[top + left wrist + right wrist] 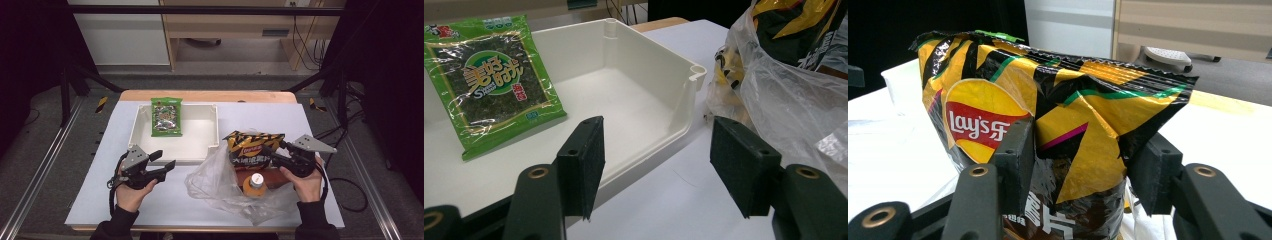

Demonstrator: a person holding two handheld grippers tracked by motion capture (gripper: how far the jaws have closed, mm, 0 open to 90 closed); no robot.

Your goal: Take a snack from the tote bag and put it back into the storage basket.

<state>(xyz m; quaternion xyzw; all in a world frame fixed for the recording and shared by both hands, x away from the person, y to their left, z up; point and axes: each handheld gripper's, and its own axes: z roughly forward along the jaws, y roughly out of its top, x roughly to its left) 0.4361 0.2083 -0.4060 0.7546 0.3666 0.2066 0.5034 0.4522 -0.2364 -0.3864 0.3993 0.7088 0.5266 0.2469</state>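
Observation:
A black-and-yellow Lay's chip bag (252, 146) (1048, 130) stands up out of a clear plastic bag (220, 187) (784, 100), and my right gripper (272, 154) (1080, 170) is shut on the chip bag's upper part. Inside the plastic bag lies a brown bottle with an orange cap (256, 181). My left gripper (164, 161) (659, 165) hovers open and holds nothing, just in front of the white tray (212, 137) (684, 90). A green seaweed packet (166, 116) (489, 85) lies in the tray's far left part.
A white mat (110, 165) covers the wooden table, whose far edge (210, 96) shows behind the tray. Black frame posts stand at both sides.

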